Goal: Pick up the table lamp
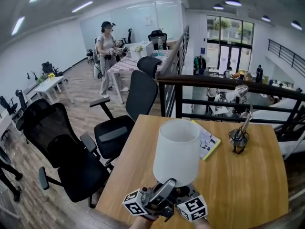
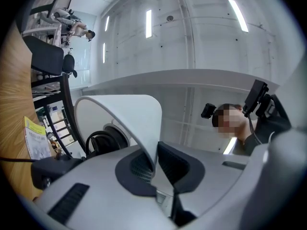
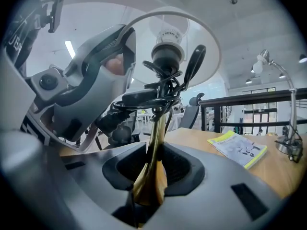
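**Table lamp** held upright over the near edge of the desk, carried by both tools. Left hand-held gripper: jaws pressed onto the rim of the white shade, pinching it. Right hand-held gripper: jaws pinching the brass stem. Farther across the desk lies a yellow-edged booklet. Toward the desk's far right corner stands a small metal desk lamp.

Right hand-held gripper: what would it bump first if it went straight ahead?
The right hand-held gripper is shut on the table lamp's brass stem, so that comes first. What lies behind the stem is hard to judge.
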A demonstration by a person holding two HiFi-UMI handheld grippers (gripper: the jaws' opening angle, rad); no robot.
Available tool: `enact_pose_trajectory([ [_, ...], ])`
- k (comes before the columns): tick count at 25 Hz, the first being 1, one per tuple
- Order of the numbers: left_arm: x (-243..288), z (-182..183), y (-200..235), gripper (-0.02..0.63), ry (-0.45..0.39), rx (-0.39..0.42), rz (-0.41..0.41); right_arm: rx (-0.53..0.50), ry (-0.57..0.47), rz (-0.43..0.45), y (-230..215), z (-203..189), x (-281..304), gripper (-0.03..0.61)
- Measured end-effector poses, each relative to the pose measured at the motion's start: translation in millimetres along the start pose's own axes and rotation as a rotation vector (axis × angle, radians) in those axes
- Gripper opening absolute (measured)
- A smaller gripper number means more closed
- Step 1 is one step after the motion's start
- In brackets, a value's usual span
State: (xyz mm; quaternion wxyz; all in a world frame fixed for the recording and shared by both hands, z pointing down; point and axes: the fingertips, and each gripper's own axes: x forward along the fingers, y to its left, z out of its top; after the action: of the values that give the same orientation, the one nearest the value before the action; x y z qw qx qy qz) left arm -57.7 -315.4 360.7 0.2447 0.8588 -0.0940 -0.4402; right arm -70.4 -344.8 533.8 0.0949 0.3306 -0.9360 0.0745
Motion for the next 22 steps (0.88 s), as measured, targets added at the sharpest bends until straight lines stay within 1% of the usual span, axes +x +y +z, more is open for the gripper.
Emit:
enact_pose_trajectory([
  [7,0,30,-17,0.015,0.02,0.005,-0.034,-0.017,-0.018,-0.03,20,24,11,0.11],
  [13,1,45,-30,0.015,0.045,0.007,-0.066,-0.03,-0.035,-0.059,29,39,16,0.11],
  [22,4,68,-41,0.014,0.06,0.019,-0.106,-0.057,-0.057,-0.086,36,63,26,0.11],
])
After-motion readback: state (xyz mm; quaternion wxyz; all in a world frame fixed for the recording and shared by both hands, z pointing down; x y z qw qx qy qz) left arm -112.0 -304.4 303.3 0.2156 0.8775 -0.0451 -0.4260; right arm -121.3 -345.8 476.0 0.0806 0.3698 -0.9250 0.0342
